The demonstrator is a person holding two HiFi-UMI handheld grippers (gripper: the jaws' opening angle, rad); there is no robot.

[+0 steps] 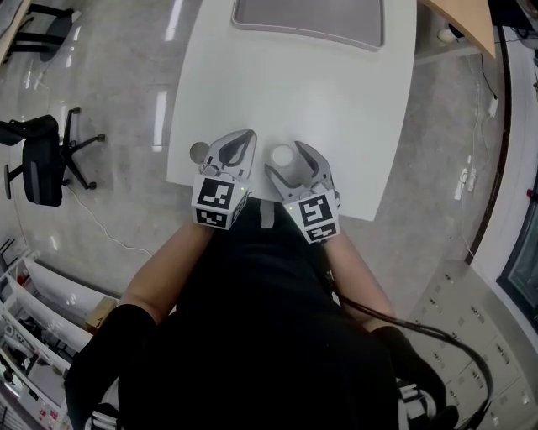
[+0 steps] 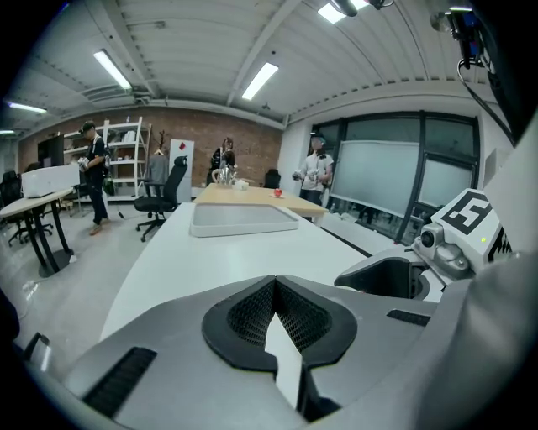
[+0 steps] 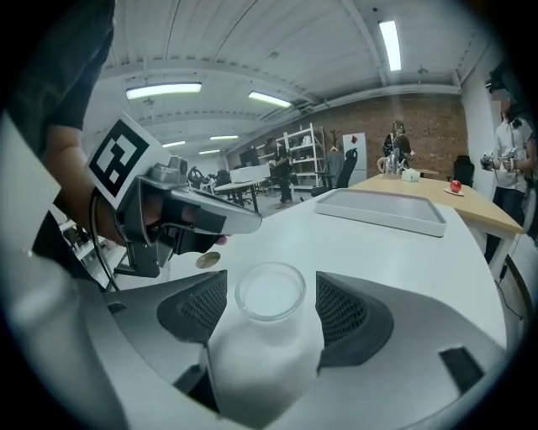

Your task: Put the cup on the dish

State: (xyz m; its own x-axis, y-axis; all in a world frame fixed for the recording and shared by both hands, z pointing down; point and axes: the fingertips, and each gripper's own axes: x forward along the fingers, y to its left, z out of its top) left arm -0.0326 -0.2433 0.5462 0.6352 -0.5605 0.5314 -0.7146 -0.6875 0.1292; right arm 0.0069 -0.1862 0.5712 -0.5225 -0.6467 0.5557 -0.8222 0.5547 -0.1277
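A frosted white cup (image 1: 282, 156) with a clear rim stands upright on the white table (image 1: 336, 109), close to its near edge. My right gripper (image 1: 287, 159) is open around it, and in the right gripper view the cup (image 3: 269, 296) sits between the two mesh pads (image 3: 343, 307) with a little space on each side. A small round brownish dish (image 1: 199, 152) lies by the table's left edge, just left of my left gripper (image 1: 244, 139). That gripper's jaws meet at the tips with nothing in them. The dish (image 3: 208, 261) also shows under the left gripper in the right gripper view.
A grey tray with a white rim (image 1: 307, 21) lies at the table's far end. A black office chair (image 1: 42, 164) stands on the floor to the left, and a wooden tabletop corner (image 1: 466, 17) is at the far right. Several people stand far off in the room.
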